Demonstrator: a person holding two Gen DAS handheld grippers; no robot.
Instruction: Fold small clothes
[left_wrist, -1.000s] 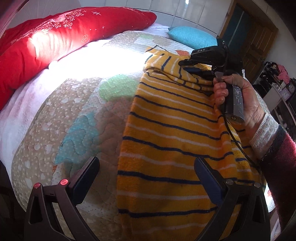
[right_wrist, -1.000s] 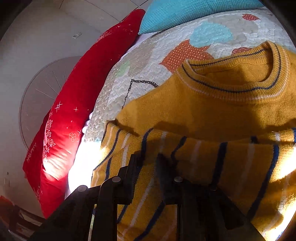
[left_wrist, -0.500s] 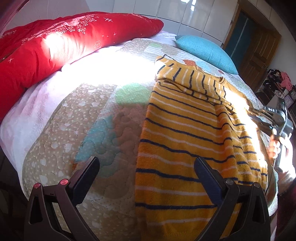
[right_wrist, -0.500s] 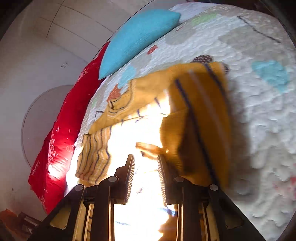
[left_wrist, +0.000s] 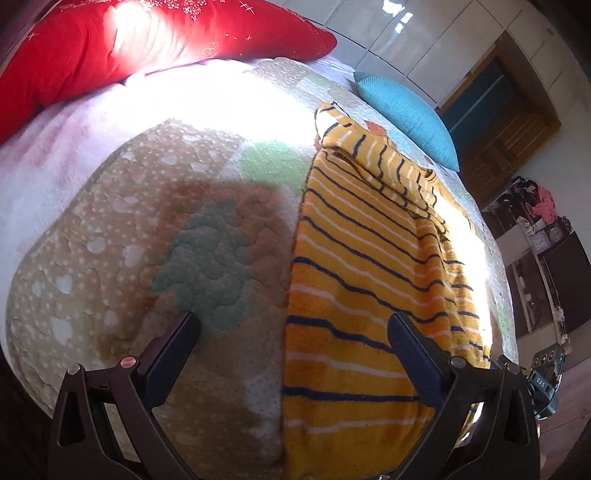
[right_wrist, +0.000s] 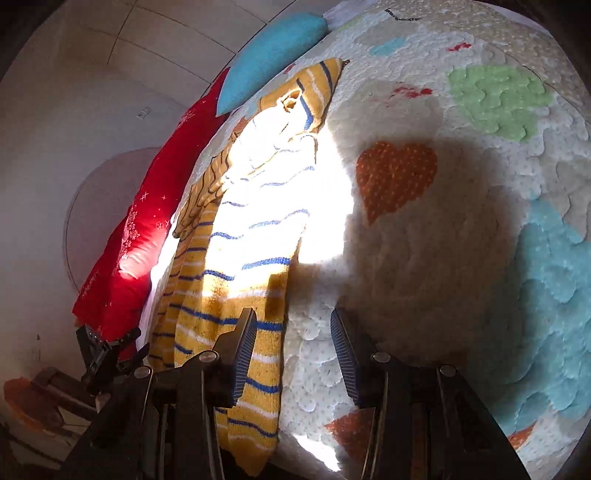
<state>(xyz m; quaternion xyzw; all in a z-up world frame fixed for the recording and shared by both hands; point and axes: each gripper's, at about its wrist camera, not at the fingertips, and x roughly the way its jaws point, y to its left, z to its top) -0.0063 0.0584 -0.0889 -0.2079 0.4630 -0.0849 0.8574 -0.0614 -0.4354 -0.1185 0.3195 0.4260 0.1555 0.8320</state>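
A yellow striped sweater (left_wrist: 362, 280) is lying folded lengthwise on the quilt (left_wrist: 122, 236), running as a long narrow strip from the near edge of the bed up toward the blue pillow (left_wrist: 410, 114) at about one o'clock in the left wrist view. The left gripper (left_wrist: 295, 332) is hovering over the near end with its jaws spread wide, one finger sitting above the bare quilt at seven o'clock and the other above the sweater's hem at five o'clock, pinching nothing. The right gripper (right_wrist: 293, 354) is also standing spread, its left finger lying over the sweater's (right_wrist: 240, 288) edge and its right finger over the quilt (right_wrist: 443, 258), with nothing between them. Strong sunlight is washing out the middle of the sweater. A red pillow (left_wrist: 147, 40) is lying along the far side at eleven o'clock. In the right wrist view the left gripper (right_wrist: 110, 350) is showing at eight o'clock, beside the sweater's hem.
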